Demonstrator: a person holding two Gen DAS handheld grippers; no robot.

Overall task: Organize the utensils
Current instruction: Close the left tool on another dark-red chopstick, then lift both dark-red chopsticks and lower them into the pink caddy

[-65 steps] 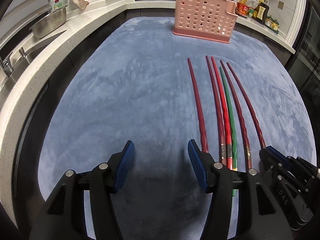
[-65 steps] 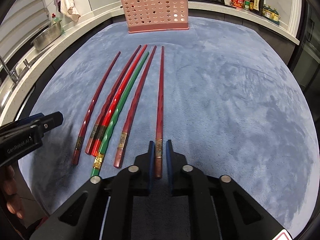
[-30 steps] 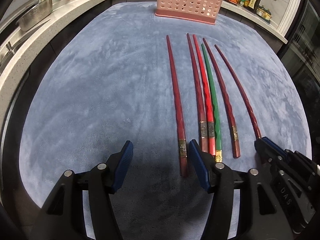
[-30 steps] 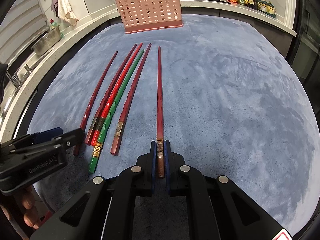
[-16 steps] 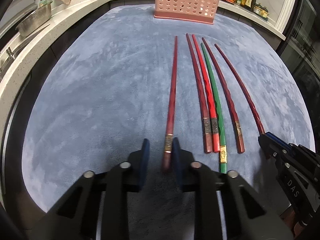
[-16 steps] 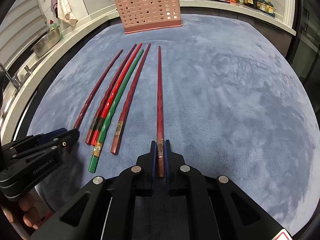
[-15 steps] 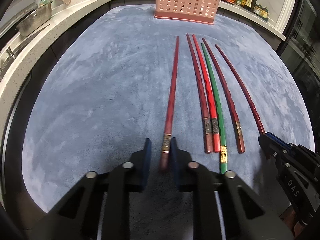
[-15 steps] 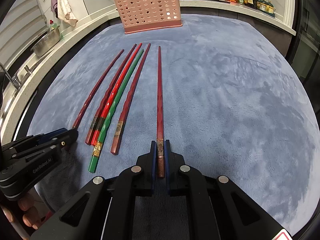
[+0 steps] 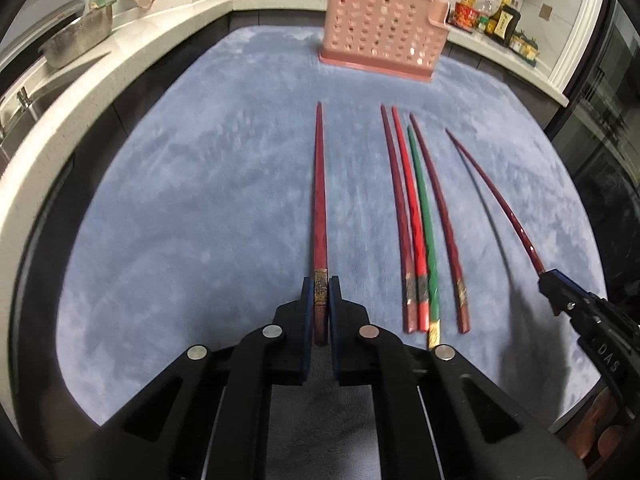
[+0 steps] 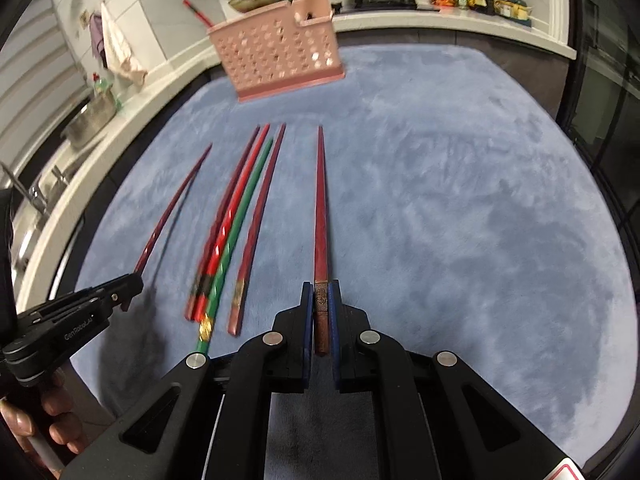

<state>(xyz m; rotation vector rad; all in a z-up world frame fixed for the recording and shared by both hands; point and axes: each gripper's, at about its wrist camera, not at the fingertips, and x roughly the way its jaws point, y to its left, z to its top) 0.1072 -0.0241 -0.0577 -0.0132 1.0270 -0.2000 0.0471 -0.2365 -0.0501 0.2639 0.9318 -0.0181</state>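
Currently held: left gripper (image 9: pixel 321 294) just closed, pinching one dark red chopstick (image 9: pixel 319 208) at its banded end; right gripper (image 10: pixel 321 295) pinching another (image 10: pixel 320 216); four chopsticks (image 9: pixel 418 232) lie mid-mat; pink utensil basket (image 9: pixel 384 42), presumably their destination, at blue mat's (image 9: pixel 180 208) far edge.

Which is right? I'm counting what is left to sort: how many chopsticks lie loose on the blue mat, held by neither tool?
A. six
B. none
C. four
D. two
C. Four chopsticks lie loose side by side on the blue mat, three reddish and one green, while the left tool and the right tool each clamp one dark red chopstick.
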